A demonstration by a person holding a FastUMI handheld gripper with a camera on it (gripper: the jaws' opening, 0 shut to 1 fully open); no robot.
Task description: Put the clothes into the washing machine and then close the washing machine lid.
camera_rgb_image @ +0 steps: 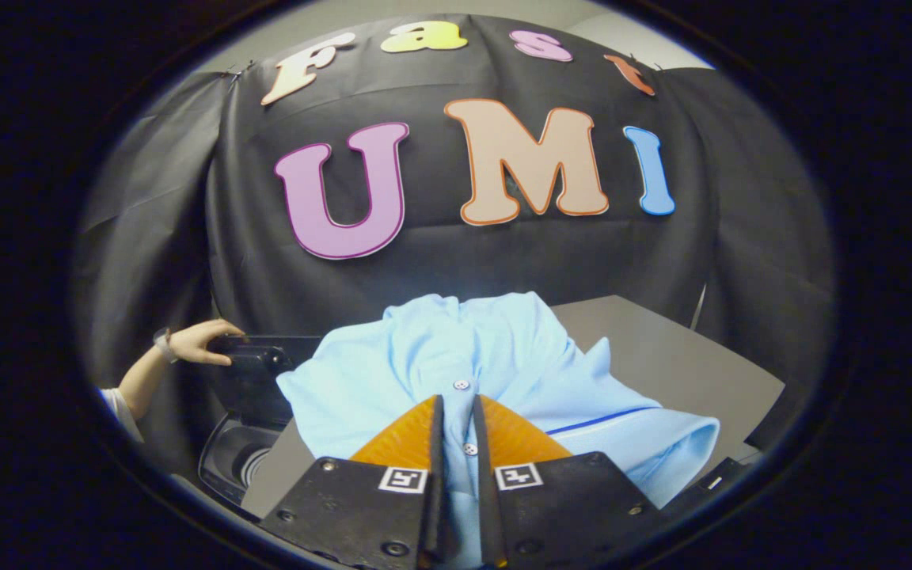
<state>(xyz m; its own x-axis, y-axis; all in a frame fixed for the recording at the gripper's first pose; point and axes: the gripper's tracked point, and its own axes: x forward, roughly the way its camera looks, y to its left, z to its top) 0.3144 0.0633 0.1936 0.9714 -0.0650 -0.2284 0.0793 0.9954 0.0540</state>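
you face a black cloth wall [456, 261], creased and hung in panels, lit brightest near its lower middle. above its top edge you see a pale grey wall [583, 20]. a grey table [678, 364] stands just before the cloth.

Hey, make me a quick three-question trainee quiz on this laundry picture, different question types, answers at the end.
1. True or false: the gripper is closed on the light blue shirt.
2. Multiple choice: the person's hand rests on A) the shirt, B) the raised dark washing machine lid, C) the grey table.
3. Fill in: the open washing machine drum lies beside the ____ orange finger.

Key: 1 true, a fold with the button strip is pinched between both orange fingers. 2 B. 3 left.
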